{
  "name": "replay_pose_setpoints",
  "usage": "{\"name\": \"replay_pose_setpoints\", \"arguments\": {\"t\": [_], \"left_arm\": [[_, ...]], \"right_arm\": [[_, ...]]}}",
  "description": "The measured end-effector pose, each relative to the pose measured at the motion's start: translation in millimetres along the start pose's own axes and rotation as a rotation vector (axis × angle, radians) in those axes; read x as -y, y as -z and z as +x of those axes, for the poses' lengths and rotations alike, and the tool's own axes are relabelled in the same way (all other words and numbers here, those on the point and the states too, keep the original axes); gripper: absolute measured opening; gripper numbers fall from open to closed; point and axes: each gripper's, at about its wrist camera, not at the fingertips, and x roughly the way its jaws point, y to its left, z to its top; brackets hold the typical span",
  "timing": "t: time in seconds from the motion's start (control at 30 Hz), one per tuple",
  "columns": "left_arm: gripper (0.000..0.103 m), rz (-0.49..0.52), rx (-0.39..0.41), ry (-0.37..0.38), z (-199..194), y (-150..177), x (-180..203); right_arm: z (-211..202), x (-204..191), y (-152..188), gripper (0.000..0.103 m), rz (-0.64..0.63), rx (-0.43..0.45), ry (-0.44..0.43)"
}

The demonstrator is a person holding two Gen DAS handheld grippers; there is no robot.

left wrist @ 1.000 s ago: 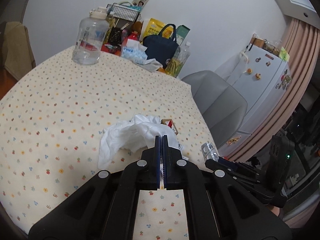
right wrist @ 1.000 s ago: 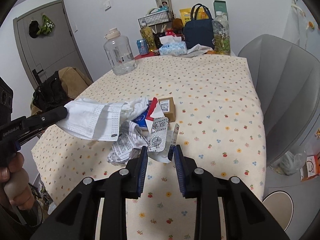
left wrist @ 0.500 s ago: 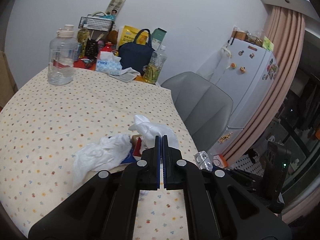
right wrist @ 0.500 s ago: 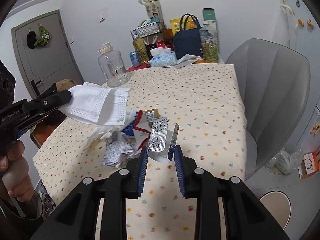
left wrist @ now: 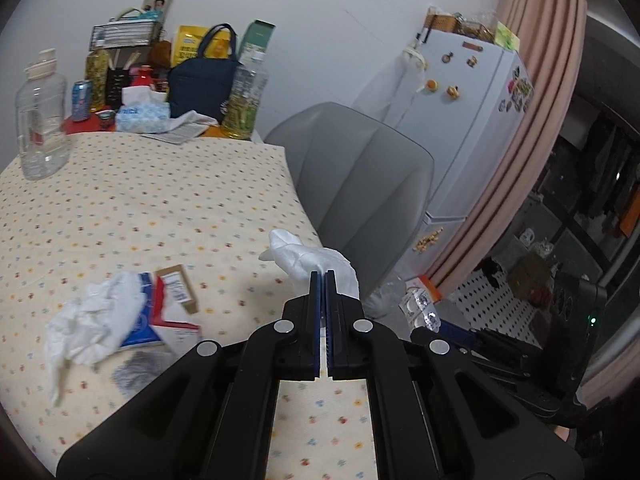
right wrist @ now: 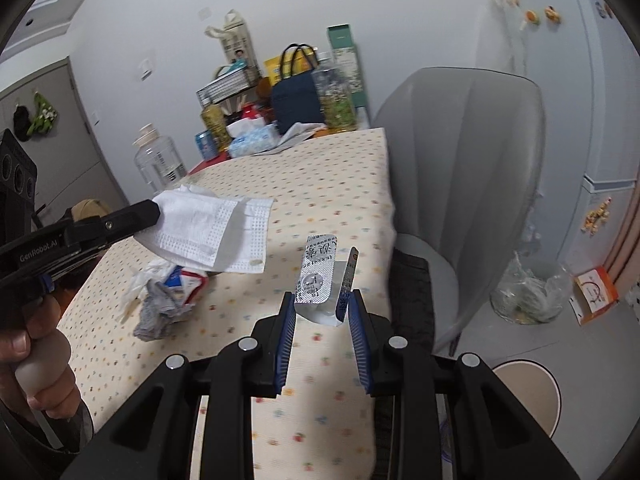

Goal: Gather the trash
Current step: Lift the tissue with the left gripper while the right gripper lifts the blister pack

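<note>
Both loads are mid-carry toward the lined bin (right wrist: 528, 294) on the floor beside the chair (right wrist: 464, 184). The left gripper (left wrist: 322, 276) pinches a face mask (left wrist: 312, 258); the right gripper (right wrist: 322, 312) clamps blister packs (right wrist: 318, 276). Next — hold each over the bin and release. It already holds scraps; more trash (left wrist: 120, 320) waits on the table (left wrist: 160, 192).

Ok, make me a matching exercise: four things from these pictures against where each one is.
Things:
1. face mask
2. blister pack
3. crumpled receipt
4. clear trash bag

Places:
A. on the floor beside the chair
B. in the left gripper
C. lying on the tablecloth
D. in the right gripper

Pairs: 1-B, 2-D, 3-C, 4-A
</note>
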Motion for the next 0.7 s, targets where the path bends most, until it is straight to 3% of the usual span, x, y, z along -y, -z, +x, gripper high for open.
{"name": "replay_pose_setpoints", "arguments": {"t": [0.7], "left_arm": [[0.003, 0.132, -0.185, 0.072, 113, 20, 98]], "right_arm": [[-13, 133, 37, 0.027, 0.199, -0.013, 0.152]]}}
